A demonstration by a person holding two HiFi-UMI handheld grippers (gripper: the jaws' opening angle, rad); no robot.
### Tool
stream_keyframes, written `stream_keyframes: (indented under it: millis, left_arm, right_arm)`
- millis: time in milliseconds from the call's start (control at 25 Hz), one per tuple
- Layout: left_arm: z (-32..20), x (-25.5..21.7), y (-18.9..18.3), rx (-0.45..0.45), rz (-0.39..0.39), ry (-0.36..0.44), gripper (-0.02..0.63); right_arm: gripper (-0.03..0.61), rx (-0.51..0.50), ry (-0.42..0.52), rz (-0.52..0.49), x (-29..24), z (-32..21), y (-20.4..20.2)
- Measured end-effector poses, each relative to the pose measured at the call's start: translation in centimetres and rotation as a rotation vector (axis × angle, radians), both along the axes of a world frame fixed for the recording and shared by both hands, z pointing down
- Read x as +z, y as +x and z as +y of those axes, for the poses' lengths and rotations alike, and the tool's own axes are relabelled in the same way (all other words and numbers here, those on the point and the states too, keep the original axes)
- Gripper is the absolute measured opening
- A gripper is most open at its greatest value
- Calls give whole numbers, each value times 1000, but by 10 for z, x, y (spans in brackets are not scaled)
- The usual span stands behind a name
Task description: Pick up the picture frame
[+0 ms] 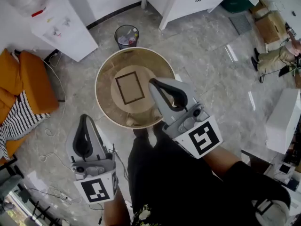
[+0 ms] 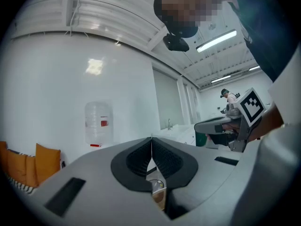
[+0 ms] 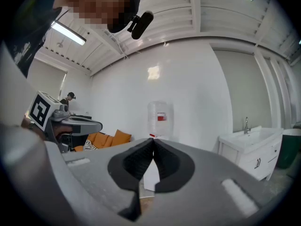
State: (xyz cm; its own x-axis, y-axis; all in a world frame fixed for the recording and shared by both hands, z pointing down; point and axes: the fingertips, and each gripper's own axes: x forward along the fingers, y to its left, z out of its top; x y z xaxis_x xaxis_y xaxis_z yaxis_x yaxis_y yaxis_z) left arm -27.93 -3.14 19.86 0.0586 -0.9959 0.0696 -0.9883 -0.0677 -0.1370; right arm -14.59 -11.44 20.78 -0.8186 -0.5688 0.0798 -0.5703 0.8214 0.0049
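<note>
Picture frame (image 1: pixel 130 87) well inside rim of round table (image 1: pixel 104 68)

Grey marbled floor (image 1: pixel 207 74) runs under a round table (image 1: pixel 107 68). Beyond the table stands a bin (image 1: pixel 126 36), and left of the bin a white cooler (image 1: pixel 61 25) is set against the white wall (image 2: pixel 56 79), with a clear bottle (image 2: pixel 98 123) on top. An orange sofa (image 1: pixel 28 81) with a striped cloth (image 1: pixel 19 121) sits at the left edge, and cables (image 1: pixel 51 157) trail on the floor near it. A white sink unit (image 3: pixel 247 147) with a tap (image 3: pixel 246 125) stands to the right. Strip lights (image 2: pixel 216 40) glow on the ribbed white ceiling (image 2: pixel 108 8)
</note>
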Motion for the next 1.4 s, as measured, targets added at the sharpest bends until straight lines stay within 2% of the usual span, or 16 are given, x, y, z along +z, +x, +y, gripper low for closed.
stream_keyframes:
  millis: [120,320,400,600,800,880,1000,1280,1400]
  left_arm:
    - [-7,20,-1,42,14,-27,14]
    - [-22,65,13,54,74,-107,14]
    - [-31,85,15,46,103,-137,14]
    - [-53,138,7,38,127,-164,14]
    - [-68,194,5,-25,165,-233,14]
    - [-75,211,6,-29,165,-237,14]
    - [-86,238,-5,-42,158,-235,14]
    - [-85,311,-9,-58,192,-322,14]
    - [-83,345,-5,-59,194,-341,14]
  right_arm:
    - [-2,38,-15,18,14,-2,-1]
    - [0,41,-71,41,55,-13,8]
    - [103,40,-93,53,74,-24,9]
    - [103,13,-162,90,127,-41,-11]
    - [103,-44,-265,170,193,-47,-16]
    - [103,-40,-302,187,217,-48,-10]
    - [103,-46,-297,216,258,-52,-12]
    - [103,-49,-360,282,346,-57,-20]
    - [103,-26,-419,309,388,-59,-19]
